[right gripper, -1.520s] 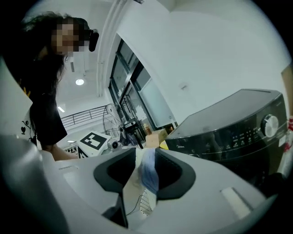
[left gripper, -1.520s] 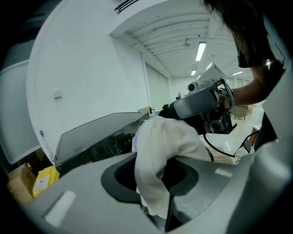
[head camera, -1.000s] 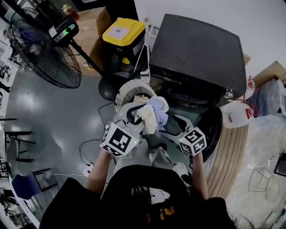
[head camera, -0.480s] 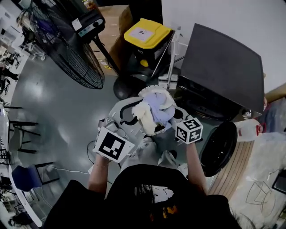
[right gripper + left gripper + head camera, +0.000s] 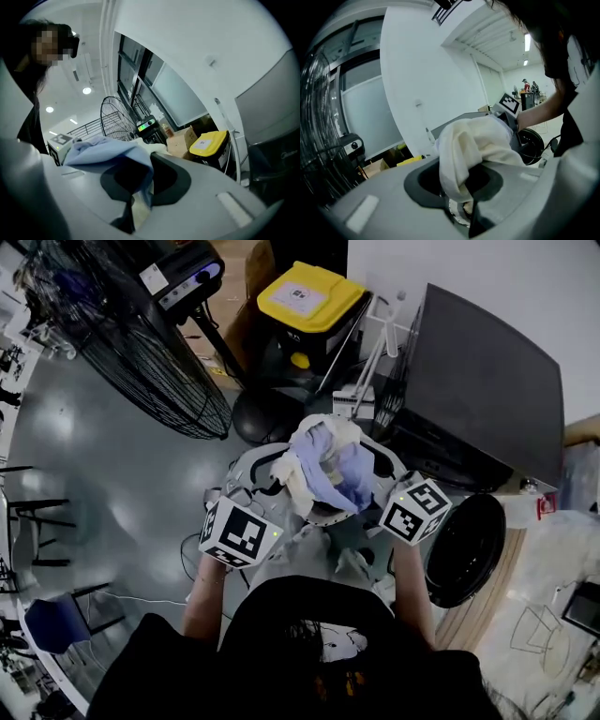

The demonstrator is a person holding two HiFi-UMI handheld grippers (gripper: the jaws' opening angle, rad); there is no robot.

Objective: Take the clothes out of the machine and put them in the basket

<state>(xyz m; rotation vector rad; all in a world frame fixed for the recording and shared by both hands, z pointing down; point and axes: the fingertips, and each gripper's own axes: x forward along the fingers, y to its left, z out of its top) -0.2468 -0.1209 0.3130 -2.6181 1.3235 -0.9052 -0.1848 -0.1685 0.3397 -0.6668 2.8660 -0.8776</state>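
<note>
A bundle of a cream cloth (image 5: pixel 298 474) and a light-blue cloth (image 5: pixel 345 472) hangs between my two grippers, right over the white basket (image 5: pixel 323 518), which it mostly hides. My left gripper (image 5: pixel 281 470) is shut on the cream cloth (image 5: pixel 468 150), which drapes out of its jaws. My right gripper (image 5: pixel 377 470) is shut on the blue cloth (image 5: pixel 110 152). The dark grey machine (image 5: pixel 487 381) stands at the right, its round door (image 5: pixel 466 549) swung open below it.
A big black floor fan (image 5: pixel 141 352) stands at the left, and a yellow-lidded bin (image 5: pixel 305 296) behind the basket. Cables lie on the grey floor (image 5: pixel 112 484). A wooden board (image 5: pixel 487 615) and a wire rack (image 5: pixel 539 634) sit at the lower right.
Both grippers, still shut on the clothes, have carried the bundle from in front of the machine's door to above the basket. The right gripper has moved further right.
</note>
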